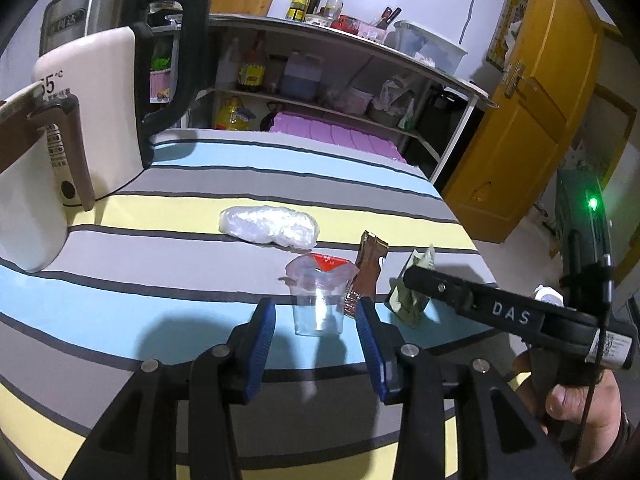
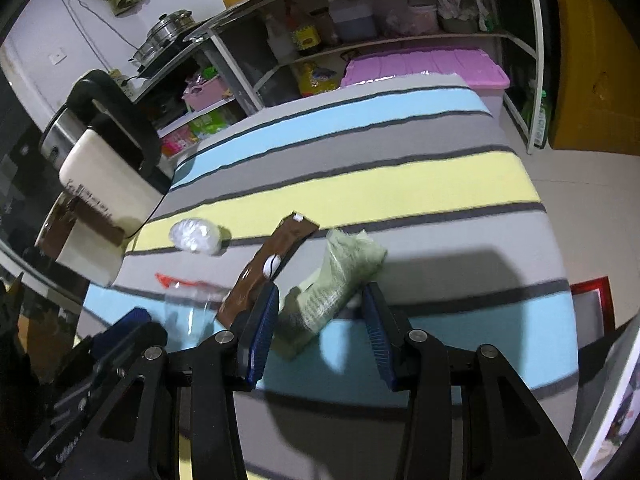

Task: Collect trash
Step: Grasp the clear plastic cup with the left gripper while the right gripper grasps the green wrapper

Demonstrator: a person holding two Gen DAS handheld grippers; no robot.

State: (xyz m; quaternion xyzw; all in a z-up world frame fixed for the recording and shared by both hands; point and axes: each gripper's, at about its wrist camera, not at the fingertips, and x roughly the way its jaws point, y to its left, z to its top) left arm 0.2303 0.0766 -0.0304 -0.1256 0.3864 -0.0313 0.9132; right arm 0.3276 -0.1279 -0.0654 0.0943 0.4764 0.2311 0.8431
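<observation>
A clear plastic cup [image 1: 319,304] with a peeled red-and-clear lid lies on the striped tablecloth, between the open blue pads of my left gripper [image 1: 318,316]. A brown wrapper [image 1: 366,270] lies just right of it, and a crumpled green wrapper [image 1: 412,296] further right. A crumpled clear plastic bag [image 1: 269,226] lies behind them. In the right wrist view my right gripper [image 2: 322,320] is open around the near end of the green wrapper [image 2: 336,280]. The brown wrapper [image 2: 272,260], the cup [image 2: 192,308] and the clear bag [image 2: 196,236] lie to its left.
A white and steel kettle [image 1: 108,92] with a black handle stands at the table's left, also in the right wrist view [image 2: 104,152]. A shelf with bottles and a pink box [image 1: 336,136] is behind the table. A yellow door [image 1: 532,112] is at right.
</observation>
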